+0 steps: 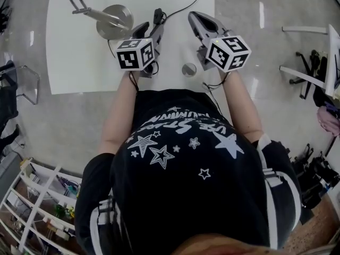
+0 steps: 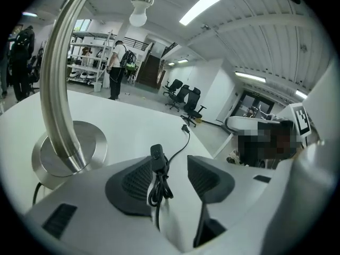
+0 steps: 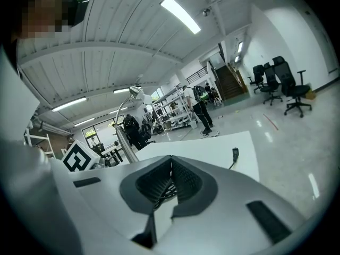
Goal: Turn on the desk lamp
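Standing at the near edge of a white table (image 1: pixel 79 62), the person holds both grippers out over its top.

Desk lamp (image 1: pixel 114 21): on the table's far left part, round metal base (image 2: pixel 79 147) flat on the surface, curved metal stem (image 2: pixel 57 89) rising from it. A bare bulb (image 2: pixel 138 16) hangs at the top of the left gripper view. It does not look lit, though the bright ceiling lights make this hard to judge.

Cable (image 1: pixel 183 7): black, runs across the table from the far edge to an inline switch (image 1: pixel 158 16) just right of the base.

Left gripper (image 1: pixel 150 30): just beside the base, angled down at the table. In the left gripper view its fingers (image 2: pixel 139 182) stand wide apart. The inline switch (image 2: pixel 156 154) sits upright in the gap, close against the left pad, with a loop of cable hanging under it. The right pad is clear of it, so there is no squeeze on the switch.

Right gripper (image 1: pixel 194 16): to the right of the left one, apart from it, over the table's right part. In the right gripper view its fingers (image 3: pixel 188 180) meet tip to tip. Dark cable strands show in the slot below the tips; whether they are touched cannot be told. A plug end (image 3: pixel 235 153) lies on the table beyond.

A small round disc (image 1: pixel 188 69) lies on the near edge of the table between the two hands.
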`<action>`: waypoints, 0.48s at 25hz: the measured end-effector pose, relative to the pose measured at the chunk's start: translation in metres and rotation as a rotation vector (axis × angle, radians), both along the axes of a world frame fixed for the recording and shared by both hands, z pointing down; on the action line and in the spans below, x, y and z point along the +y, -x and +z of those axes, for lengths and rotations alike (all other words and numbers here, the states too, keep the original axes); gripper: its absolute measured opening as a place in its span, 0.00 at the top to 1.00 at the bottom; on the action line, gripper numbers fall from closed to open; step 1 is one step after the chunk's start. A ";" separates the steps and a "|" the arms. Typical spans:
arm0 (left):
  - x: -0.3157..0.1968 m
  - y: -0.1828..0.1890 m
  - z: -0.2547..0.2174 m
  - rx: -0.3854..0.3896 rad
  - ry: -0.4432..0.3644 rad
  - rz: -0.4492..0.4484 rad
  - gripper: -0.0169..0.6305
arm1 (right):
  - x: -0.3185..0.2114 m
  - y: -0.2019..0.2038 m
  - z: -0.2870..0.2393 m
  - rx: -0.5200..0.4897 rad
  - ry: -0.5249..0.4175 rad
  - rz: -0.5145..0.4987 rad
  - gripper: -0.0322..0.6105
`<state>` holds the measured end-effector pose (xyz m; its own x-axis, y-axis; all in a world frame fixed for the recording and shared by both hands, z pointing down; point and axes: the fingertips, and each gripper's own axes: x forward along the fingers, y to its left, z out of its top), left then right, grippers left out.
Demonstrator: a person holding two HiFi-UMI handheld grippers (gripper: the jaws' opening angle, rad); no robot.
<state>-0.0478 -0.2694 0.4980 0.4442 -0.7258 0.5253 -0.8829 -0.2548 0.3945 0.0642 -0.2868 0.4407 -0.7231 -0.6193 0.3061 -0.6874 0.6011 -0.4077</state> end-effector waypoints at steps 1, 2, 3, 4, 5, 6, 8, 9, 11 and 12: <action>-0.003 0.001 0.003 -0.001 0.008 -0.001 0.66 | -0.001 0.001 0.002 0.003 0.003 0.001 0.94; -0.005 0.002 0.005 -0.003 0.015 -0.003 0.65 | -0.002 0.002 0.003 0.006 0.005 0.002 0.94; -0.008 0.004 0.008 -0.008 0.021 -0.006 0.65 | -0.002 0.003 0.005 0.006 0.008 0.003 0.94; -0.011 0.004 0.010 -0.014 0.028 -0.007 0.65 | -0.003 0.003 0.005 0.005 0.010 0.005 0.94; -0.013 0.004 0.013 -0.017 0.036 -0.007 0.65 | -0.003 0.003 0.007 0.005 0.013 0.006 0.94; -0.015 0.003 0.016 -0.017 0.043 -0.007 0.65 | -0.003 0.003 0.008 0.005 0.017 0.008 0.94; -0.018 0.001 0.020 -0.011 0.057 -0.010 0.65 | -0.001 0.001 0.011 0.008 0.026 0.012 0.94; -0.019 0.001 0.023 -0.008 0.064 -0.012 0.65 | -0.001 0.001 0.012 0.010 0.030 0.013 0.94; -0.022 0.000 0.027 -0.007 0.081 -0.016 0.65 | -0.003 0.000 0.014 0.009 0.035 0.017 0.94; -0.023 0.000 0.030 -0.008 0.090 -0.016 0.65 | -0.004 0.000 0.015 0.009 0.036 0.019 0.94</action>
